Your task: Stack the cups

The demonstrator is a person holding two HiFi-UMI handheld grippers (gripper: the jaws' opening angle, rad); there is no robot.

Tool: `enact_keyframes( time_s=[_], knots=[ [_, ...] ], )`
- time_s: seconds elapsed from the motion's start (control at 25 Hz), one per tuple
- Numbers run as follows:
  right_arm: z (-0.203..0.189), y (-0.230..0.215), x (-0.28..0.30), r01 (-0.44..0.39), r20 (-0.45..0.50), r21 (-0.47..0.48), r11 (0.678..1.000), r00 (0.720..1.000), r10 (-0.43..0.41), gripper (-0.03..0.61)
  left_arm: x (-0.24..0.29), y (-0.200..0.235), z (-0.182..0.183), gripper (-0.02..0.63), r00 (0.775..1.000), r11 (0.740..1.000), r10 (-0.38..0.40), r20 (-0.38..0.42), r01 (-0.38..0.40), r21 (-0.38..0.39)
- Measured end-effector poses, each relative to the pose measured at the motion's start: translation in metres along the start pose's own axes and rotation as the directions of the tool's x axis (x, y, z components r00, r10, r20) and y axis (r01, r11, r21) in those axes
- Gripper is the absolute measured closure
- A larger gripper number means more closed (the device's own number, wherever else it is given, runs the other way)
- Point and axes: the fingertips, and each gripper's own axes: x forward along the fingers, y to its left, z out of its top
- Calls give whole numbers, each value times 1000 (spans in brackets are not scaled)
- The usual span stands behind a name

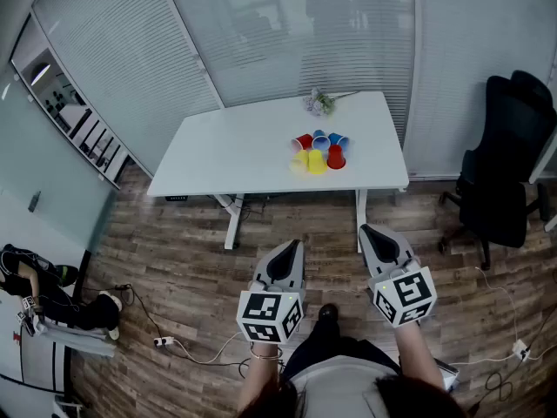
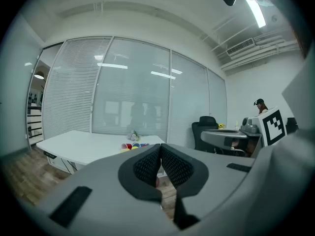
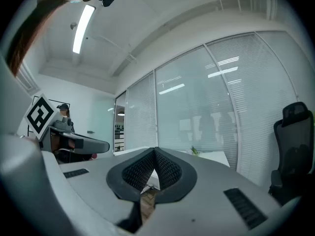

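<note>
Several plastic cups, red (image 1: 336, 157), blue (image 1: 320, 141) and yellow (image 1: 317, 161), stand in a loose cluster on the white table (image 1: 235, 146), toward its right side. In the left gripper view the cups (image 2: 132, 145) show small and far off, just left of the jaw tips. Both grippers are held over the wooden floor, well short of the table. My left gripper (image 1: 291, 247) and my right gripper (image 1: 371, 232) are both shut with nothing between the pads. The left gripper (image 2: 160, 147) and the right gripper (image 3: 155, 151) each point roughly level toward the table.
A small bunch of flowers (image 1: 319, 103) lies at the table's far edge. A black office chair (image 1: 505, 164) stands at the right. Cables (image 1: 187, 348) run over the floor, and a seated person's legs (image 1: 52, 294) show at far left. Glass walls with blinds close off the back.
</note>
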Motion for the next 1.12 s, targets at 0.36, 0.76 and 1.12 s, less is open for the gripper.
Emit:
enact_keyframes(
  time_s=[0.36, 0.76, 1.12],
  knots=[
    [-4, -5, 42, -3, -10, -37, 999, 1000, 2, 552, 38, 29, -1, 594, 999, 999, -36, -13, 36, -10],
    [-18, -23, 87, -4, -17, 80, 997, 1000, 5, 552, 89, 64, -1, 594, 997, 997, -71, -20, 70, -21],
    [-20, -43, 133, 40, -15, 43, 998, 999, -40, 551, 134, 96, 2, 594, 994, 994, -104, -25, 103, -26]
  ],
)
